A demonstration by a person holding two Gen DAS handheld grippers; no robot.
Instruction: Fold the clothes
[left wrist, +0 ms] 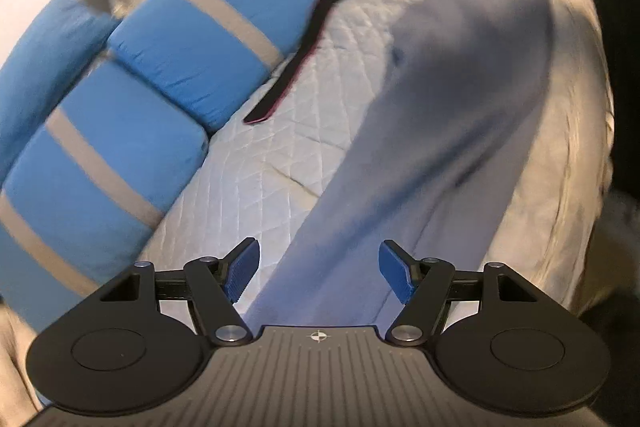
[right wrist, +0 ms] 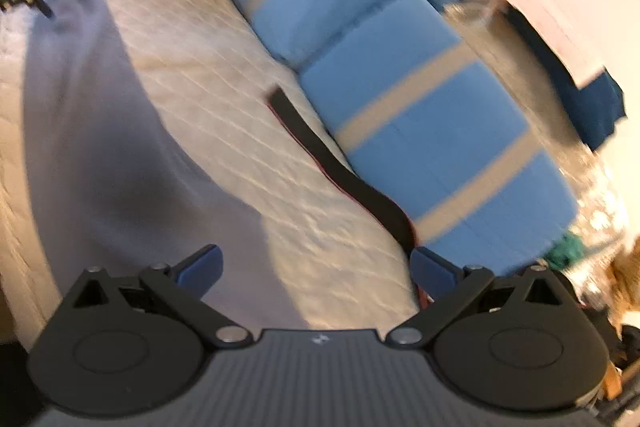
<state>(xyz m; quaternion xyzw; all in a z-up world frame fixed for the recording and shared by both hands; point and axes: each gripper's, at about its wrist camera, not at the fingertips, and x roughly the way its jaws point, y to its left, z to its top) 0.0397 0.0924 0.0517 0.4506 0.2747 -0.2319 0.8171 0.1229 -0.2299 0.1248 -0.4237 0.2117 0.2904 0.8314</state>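
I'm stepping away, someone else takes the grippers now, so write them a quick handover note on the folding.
Left gripper: open, nothing between its pads, above the garment.
Right gripper: wide open, empty.
Grey garment: lying long and flat on the quilted bed cover, held by neither gripper.
Dark strap: on the cover beside the blue striped cushions.
Done: garment laid out; how far it is folded is unclear through blur.
Left: grip the garment and fold it.

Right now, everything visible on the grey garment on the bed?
The grey garment is a long, plain, soft-looking fabric piece, lying flat lengthwise on the white quilted bedcover, with mild creases. Its near end runs under the left gripper, whose jaws are open and empty. The black strap lies apart from it. Motion blur hides finer detail.
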